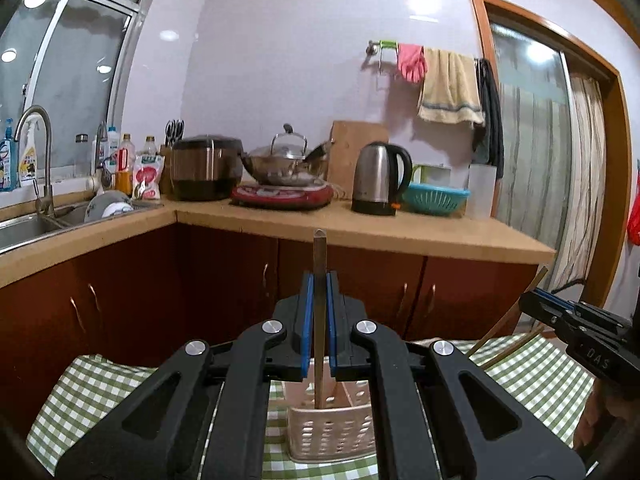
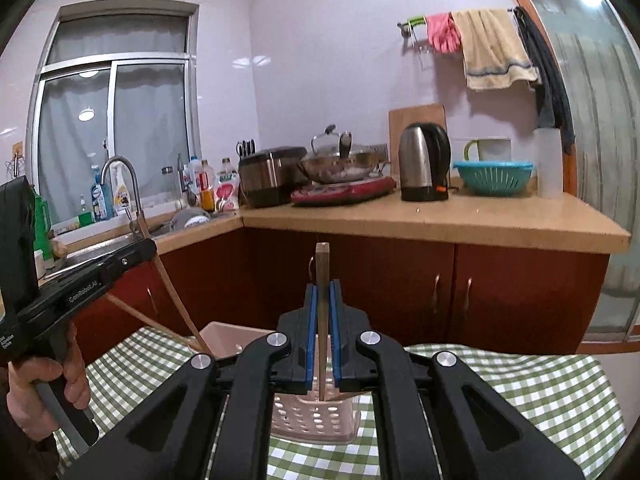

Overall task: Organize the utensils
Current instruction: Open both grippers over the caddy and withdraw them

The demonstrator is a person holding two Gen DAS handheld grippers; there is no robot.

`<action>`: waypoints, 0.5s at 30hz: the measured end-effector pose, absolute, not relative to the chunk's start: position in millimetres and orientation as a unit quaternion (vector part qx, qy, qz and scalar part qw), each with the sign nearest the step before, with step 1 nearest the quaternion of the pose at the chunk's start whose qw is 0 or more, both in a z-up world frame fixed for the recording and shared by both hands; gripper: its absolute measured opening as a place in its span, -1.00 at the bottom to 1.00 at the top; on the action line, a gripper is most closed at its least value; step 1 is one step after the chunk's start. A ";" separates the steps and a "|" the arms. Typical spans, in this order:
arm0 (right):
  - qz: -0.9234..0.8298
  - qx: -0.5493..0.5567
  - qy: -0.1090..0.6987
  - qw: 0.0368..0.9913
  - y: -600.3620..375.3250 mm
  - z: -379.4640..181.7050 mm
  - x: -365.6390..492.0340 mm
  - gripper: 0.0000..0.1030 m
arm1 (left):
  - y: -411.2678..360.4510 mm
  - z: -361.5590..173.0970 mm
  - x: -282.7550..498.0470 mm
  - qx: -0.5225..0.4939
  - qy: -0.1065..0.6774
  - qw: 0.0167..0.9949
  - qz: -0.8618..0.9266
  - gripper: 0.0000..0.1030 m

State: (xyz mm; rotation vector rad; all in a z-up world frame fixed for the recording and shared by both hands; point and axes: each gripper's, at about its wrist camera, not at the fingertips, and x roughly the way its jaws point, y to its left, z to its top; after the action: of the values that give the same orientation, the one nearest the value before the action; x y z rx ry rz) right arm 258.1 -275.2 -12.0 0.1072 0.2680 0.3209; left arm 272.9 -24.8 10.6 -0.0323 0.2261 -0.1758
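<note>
Both our grippers clenched on upright chopsticks, left gripper (image 1: 320, 280) and right gripper (image 2: 323, 288), chopstick (image 1: 319, 320) tips over perforated basket (image 1: 332, 432) on checked cloth (image 1: 100, 384), basket rim hidden by jaws, open room before cabinets (image 1: 160, 288).

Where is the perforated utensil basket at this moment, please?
In both wrist views the utensil basket stands on the green checked tablecloth, low and central, just below the fingers, in front of the red-brown cabinets.
</note>
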 end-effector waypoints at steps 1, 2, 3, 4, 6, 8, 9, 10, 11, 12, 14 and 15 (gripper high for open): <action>0.160 0.052 0.137 0.976 -273.7 -14.1 259.9 -0.87 | -23.8 7.4 275.3 -0.017 0.117 0.989 -0.086 -0.87; 0.159 0.050 0.139 0.976 -272.4 -15.8 260.6 -0.87 | -23.0 4.9 277.9 -0.018 0.122 0.989 -0.086 -0.87; 0.160 0.049 0.142 0.976 -271.6 -16.2 262.4 -0.87 | -21.6 2.8 280.1 -0.020 0.126 0.988 -0.086 -0.87; 0.162 0.049 0.148 0.974 -270.2 -18.2 264.2 -0.87 | -19.9 0.5 281.9 -0.023 0.130 0.988 -0.086 -0.86; 0.159 0.048 0.151 0.974 -269.4 -20.3 265.9 -0.86 | -19.0 -2.7 283.8 -0.023 0.133 0.987 -0.084 -0.84; 0.157 0.049 0.155 0.974 -269.4 -22.0 266.1 -0.77 | -18.4 -5.3 285.0 -0.021 0.137 0.987 -0.084 -0.78; 0.157 0.050 0.155 0.974 -270.2 -22.4 265.3 -0.70 | -18.9 -5.9 285.4 -0.020 0.138 0.987 -0.083 -0.71; 0.155 0.051 0.153 0.975 -270.8 -22.1 263.2 -0.54 | -18.0 -6.5 285.5 -0.020 0.139 0.987 -0.082 -0.53; 0.153 0.052 0.151 0.975 -271.2 -21.3 263.7 -0.40 | -16.9 -6.5 284.9 -0.022 0.138 0.987 -0.081 -0.35; 0.151 0.050 0.146 0.976 -271.3 -20.0 261.2 -0.36 | -16.5 -6.1 284.7 -0.024 0.136 0.987 -0.080 -0.30; 0.149 0.045 0.142 0.978 -270.8 -18.5 259.9 -0.32 | -14.5 -4.8 283.3 -0.026 0.133 0.988 -0.078 -0.22; 0.147 0.043 0.140 0.978 -270.4 -17.3 258.8 -0.30 | -13.6 -4.0 283.0 -0.027 0.133 0.988 -0.077 -0.19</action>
State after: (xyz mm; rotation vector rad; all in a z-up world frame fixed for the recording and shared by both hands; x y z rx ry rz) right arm 258.8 -270.4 -17.3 0.0862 0.2821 0.2967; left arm 283.0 -13.6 -4.0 -0.0542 0.2664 -0.1545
